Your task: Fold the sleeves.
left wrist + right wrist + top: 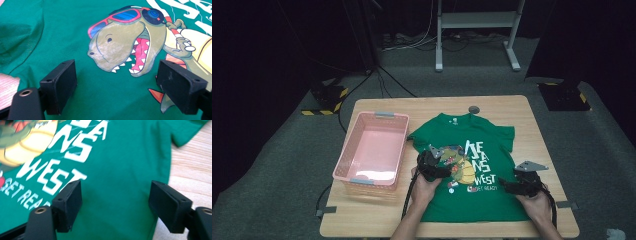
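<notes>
Both hand-held grippers (438, 161) gape over T-shirt (492, 145).

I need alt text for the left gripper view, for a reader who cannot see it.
A green T-shirt lies flat, printed with a dinosaur in red sunglasses and headphones. The open left gripper hovers over it, jaws wide apart, nothing between them. The wooden table shows at the left.

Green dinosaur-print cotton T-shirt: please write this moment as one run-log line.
green dinosaur-print cotton T-shirt: flat on wooden table | left claw: open above print | right claw: open above right side | pink plastic basket: empty
</notes>
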Demonstrator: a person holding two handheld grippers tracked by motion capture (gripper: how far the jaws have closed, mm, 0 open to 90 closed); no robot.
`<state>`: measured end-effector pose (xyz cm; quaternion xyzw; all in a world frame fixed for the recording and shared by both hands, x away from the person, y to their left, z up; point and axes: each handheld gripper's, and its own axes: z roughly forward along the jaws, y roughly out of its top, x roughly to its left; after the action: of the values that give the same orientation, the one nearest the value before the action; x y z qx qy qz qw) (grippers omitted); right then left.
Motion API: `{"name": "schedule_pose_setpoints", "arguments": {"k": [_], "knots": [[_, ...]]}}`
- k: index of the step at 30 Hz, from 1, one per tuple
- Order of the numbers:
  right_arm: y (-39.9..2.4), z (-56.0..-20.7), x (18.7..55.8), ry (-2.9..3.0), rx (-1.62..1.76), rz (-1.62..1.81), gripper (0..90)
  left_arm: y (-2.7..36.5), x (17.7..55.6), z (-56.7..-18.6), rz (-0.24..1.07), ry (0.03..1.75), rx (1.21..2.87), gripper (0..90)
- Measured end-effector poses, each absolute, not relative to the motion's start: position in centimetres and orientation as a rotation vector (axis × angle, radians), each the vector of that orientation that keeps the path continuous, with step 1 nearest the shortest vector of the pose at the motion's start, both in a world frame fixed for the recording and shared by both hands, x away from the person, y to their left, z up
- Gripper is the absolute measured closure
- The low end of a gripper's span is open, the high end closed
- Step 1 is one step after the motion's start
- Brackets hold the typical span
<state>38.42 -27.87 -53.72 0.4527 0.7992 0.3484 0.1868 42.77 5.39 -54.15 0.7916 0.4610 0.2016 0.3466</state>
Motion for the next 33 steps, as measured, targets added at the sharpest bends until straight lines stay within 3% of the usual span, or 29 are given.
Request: {"name": "schedule_pose_setpoints", "arguments": {"k": [13,19,27,33], "knots": [[-28.8,-52.4,41.5,2.184,1.397,0.979,28.5,5.4,42.8,-54.2,0.519,1.196,2.053,15.9],[-28.7,-51.9,43.0,2.196,1.403,0.963,36.6,5.4,42.8,-54.2,0.518,1.195,2.055,15.4],[-27.9,-51.6,44.8,2.219,1.385,0.907,40.9,5.4,42.8,-54.2,0.52,1.191,2.057,15.4],[-27.8,-50.4,45.7,2.155,1.397,0.991,50.8,5.4,42.8,-54.2,0.523,1.192,2.057,15.4]]}}
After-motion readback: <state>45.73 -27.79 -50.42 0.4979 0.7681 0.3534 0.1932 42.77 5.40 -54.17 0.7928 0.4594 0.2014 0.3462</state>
